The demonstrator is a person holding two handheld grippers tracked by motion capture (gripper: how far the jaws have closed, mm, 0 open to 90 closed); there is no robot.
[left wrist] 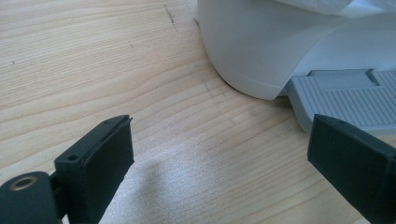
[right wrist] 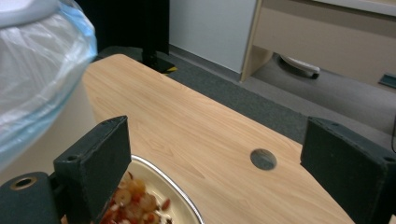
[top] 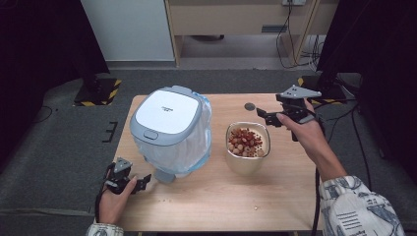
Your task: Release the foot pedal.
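Observation:
A white pedal bin [top: 167, 115] with a grey-rimmed lid and a clear plastic liner [right wrist: 37, 79] stands on the left half of the wooden table [top: 275, 196]. Its grey pedal [top: 164, 176] sticks out toward the front. My left gripper [top: 146, 181] lies low beside that pedal, jaws open; in the left gripper view the left gripper [left wrist: 219, 158] has only bare table between its jaws, with the pedal [left wrist: 348, 100] just beyond the right jaw. A cream bowl [top: 247, 156] holds nuts and red bits [top: 246, 141]. My right gripper [top: 260, 117] hovers open over the bowl's far rim [right wrist: 177, 191].
A small round grey plug [top: 250, 106] is set in the tabletop behind the bowl. A few crumbs [top: 255, 208] lie near the front edge. Beyond the table are grey carpet, stand bases with yellow-black tape [top: 98, 93] and a wooden cabinet [top: 241, 19].

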